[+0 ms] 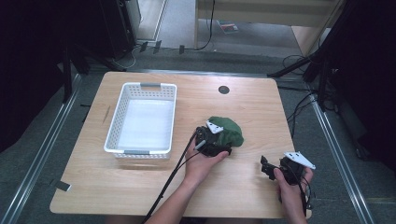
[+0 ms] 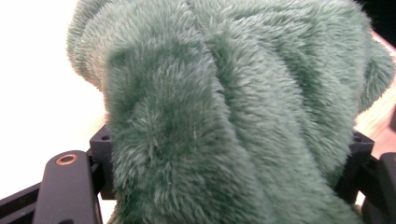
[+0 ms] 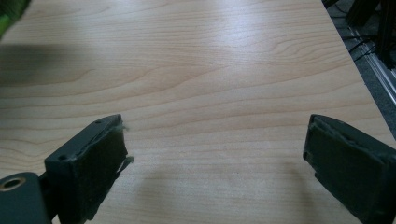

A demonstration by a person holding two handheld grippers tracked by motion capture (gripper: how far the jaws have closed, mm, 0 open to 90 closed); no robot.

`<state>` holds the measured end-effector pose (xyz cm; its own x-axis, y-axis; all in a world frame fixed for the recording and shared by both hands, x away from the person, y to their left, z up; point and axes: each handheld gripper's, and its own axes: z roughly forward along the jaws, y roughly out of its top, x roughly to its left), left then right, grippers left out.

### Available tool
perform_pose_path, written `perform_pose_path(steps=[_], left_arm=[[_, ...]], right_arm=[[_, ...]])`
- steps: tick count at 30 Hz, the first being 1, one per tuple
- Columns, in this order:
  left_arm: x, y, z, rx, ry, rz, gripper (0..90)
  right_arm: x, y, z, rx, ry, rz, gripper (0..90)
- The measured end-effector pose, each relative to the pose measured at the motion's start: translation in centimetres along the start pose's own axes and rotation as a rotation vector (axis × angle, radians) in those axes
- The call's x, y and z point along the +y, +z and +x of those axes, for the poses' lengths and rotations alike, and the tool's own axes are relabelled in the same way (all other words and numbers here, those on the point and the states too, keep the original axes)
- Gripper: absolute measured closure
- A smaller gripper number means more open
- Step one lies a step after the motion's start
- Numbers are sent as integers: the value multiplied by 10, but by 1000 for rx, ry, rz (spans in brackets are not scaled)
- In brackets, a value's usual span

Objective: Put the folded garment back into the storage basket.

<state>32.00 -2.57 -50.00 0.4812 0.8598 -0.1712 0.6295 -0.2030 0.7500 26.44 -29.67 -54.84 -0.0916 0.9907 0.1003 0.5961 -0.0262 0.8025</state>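
Tabletop (image 1: 140,182): green plush (image 2: 224,116) hides left tongs (image 1: 223,140).

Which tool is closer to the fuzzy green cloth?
Left. The left tool is shut on the green cloth, gripping its near edge. The right tool is open, apart from the cloth, over bare table near the front right corner.

You see a light wooden bench (image 1: 140,186) carrying a white slatted basket (image 1: 141,120); right of the basket, near the middle, a fuzzy green cloth (image 1: 229,129) lies bunched.
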Motion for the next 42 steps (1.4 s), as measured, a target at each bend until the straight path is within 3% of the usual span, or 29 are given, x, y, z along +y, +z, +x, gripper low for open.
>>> perform_pose_path(steps=[17, 31, 42], left_arm=[[24, -43, 24, -10, -16, -88, 227], [38, -76, 59, 35, -49, -154, 228], [38, -93, 88, 79, -75, -161, 229]], right_arm=[[0, 0, 0, 0, -4, -2, 62], [0, 0, 0, -3, -4, 1, 62], [0, 0, 0, -2, -4, 1, 62]])
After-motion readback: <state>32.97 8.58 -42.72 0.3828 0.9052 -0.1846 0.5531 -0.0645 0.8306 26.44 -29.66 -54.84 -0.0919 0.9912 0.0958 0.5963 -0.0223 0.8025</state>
